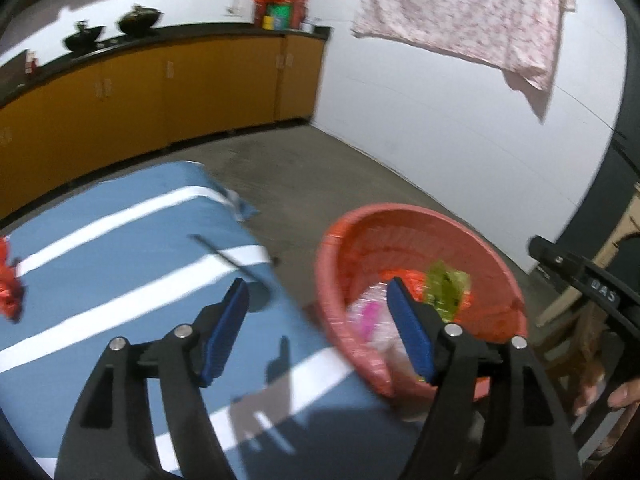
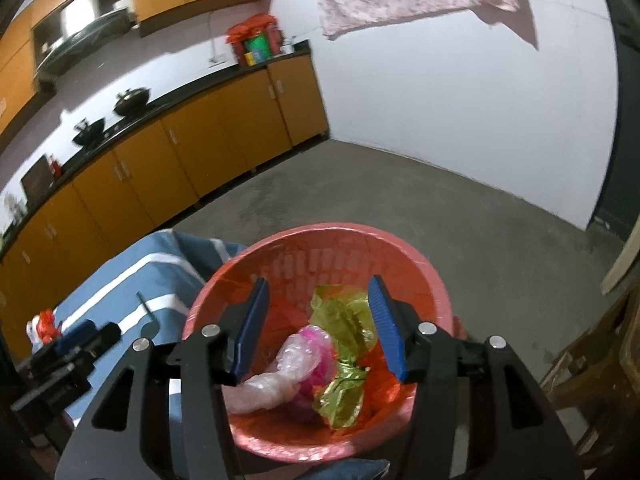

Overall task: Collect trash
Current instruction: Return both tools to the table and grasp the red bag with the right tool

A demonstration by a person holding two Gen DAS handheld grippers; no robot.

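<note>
Trash sits in a salmon-pink plastic basket with a slotted wall, standing beside the edge of a blue cloth with white stripes. In the right wrist view the basket's mouth faces up toward the camera, tipped slightly toward 12 o'clock. Contents: a crumpled clear plastic bag with a magenta patch, long axis running from 8 o'clock to 2 o'clock; a crinkled yellow-green foil wrapper at 1 o'clock of it, long axis roughly 12 to 6; orange-red plastic beneath both.

Right gripper hovers over the basket, blue pads moderately apart, nothing between them. Left gripper hangs over the cloth's edge and the basket rim, pads spread wide, empty.

One further red wrapper lies on the cloth at 9 o'clock in the left wrist view. A thin dark stick lies on the cloth, pointing 10 to 4.

Writing: white letters "DAS" on the right gripper's body. Labels on the counter items are too blurred to read.
</note>
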